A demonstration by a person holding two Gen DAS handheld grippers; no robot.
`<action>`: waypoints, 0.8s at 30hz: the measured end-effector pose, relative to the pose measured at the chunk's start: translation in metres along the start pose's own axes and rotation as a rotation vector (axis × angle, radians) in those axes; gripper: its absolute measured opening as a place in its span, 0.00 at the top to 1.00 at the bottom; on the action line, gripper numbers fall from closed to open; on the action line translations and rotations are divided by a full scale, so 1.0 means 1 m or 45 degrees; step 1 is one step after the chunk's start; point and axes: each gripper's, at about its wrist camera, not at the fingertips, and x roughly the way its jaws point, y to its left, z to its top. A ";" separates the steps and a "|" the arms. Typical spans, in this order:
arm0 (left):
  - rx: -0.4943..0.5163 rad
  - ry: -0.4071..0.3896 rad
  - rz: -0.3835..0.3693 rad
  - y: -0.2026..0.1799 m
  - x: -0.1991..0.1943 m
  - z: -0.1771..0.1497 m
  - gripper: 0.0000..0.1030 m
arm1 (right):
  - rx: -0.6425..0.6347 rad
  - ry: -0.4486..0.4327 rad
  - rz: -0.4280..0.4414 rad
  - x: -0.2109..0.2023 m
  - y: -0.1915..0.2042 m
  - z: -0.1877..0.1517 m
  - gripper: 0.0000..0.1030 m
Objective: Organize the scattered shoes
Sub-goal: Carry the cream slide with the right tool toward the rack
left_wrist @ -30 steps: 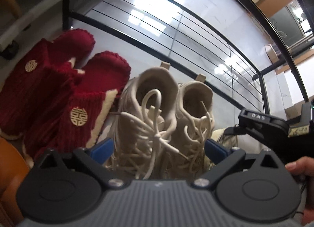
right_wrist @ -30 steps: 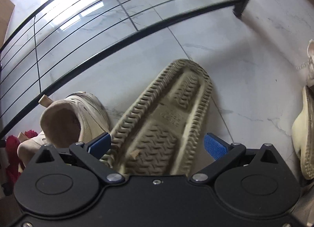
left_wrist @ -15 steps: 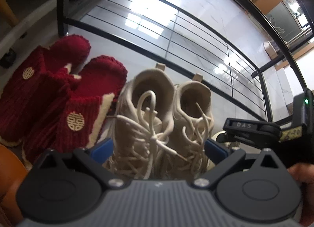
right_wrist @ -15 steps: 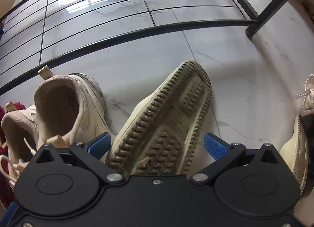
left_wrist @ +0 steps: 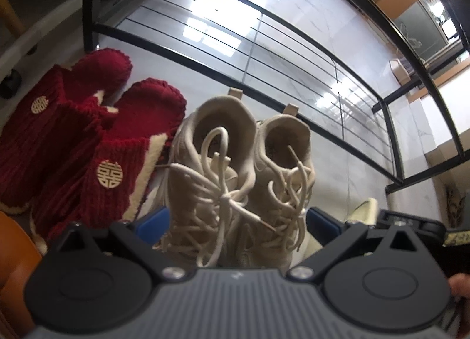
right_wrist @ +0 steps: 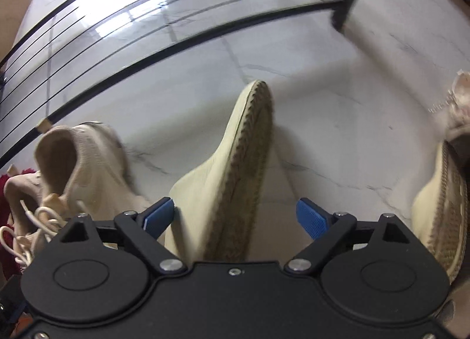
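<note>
Bare floor [right_wrist: 337,121] between slipper [right_wrist: 235,168] and rack [right_wrist: 182,42]

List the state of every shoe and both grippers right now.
Red knit slippers: paired, upright, side by side.
Beige sneakers: paired, upright, laces loose.
Cream slipper: tipped on its edge.
Left gripper: open around the sneakers.
Right gripper: open around the cream slipper.

Two red knitted slippers [left_wrist: 88,145] with gold emblems lie side by side on the floor. Touching them, a pair of beige laced sneakers [left_wrist: 241,174] stands upright, heels toward the rack. A cream slipper [right_wrist: 232,180] is tipped on its edge, sole facing right.
</note>
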 end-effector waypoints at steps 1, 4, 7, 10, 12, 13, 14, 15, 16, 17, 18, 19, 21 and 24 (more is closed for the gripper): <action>0.000 0.005 0.003 0.000 0.001 -0.001 0.03 | 0.015 0.003 0.010 0.000 -0.004 -0.001 0.08; -0.004 0.013 0.016 0.001 0.002 -0.004 0.03 | 0.061 0.011 0.042 0.002 -0.017 -0.005 0.08; -0.012 0.011 0.021 0.003 0.001 -0.005 0.03 | 0.107 0.019 0.073 0.003 -0.029 -0.008 0.07; -0.014 0.008 0.027 0.004 0.001 -0.006 0.03 | 0.153 0.016 0.102 0.004 -0.040 -0.012 0.04; -0.010 0.007 0.034 0.004 0.001 -0.006 0.03 | 0.205 0.020 0.138 0.005 -0.048 -0.015 0.03; -0.009 0.009 0.037 0.004 0.001 -0.006 0.03 | 0.240 0.029 0.162 0.007 -0.053 -0.016 0.03; -0.011 0.012 0.038 0.005 0.002 -0.007 0.03 | 0.266 0.026 0.185 0.007 -0.057 -0.016 0.05; -0.013 0.015 0.039 0.005 0.003 -0.007 0.03 | 0.289 0.020 0.209 0.007 -0.061 -0.016 0.10; -0.014 0.019 0.038 0.005 0.003 -0.007 0.03 | 0.301 0.014 0.231 0.007 -0.064 -0.016 0.17; -0.015 0.021 0.038 0.005 0.003 -0.008 0.03 | 0.320 0.008 0.277 0.007 -0.067 -0.014 0.20; -0.014 0.023 0.038 0.004 0.004 -0.008 0.03 | 0.330 0.014 0.310 0.009 -0.069 -0.014 0.24; -0.011 0.023 0.042 0.004 0.004 -0.008 0.03 | 0.338 0.022 0.338 0.012 -0.070 -0.013 0.26; -0.006 0.023 0.050 0.004 0.005 -0.009 0.03 | 0.345 0.035 0.400 0.016 -0.069 -0.012 0.32; -0.009 0.032 0.058 0.004 0.007 -0.010 0.03 | 0.300 0.010 0.429 0.017 -0.063 -0.010 0.38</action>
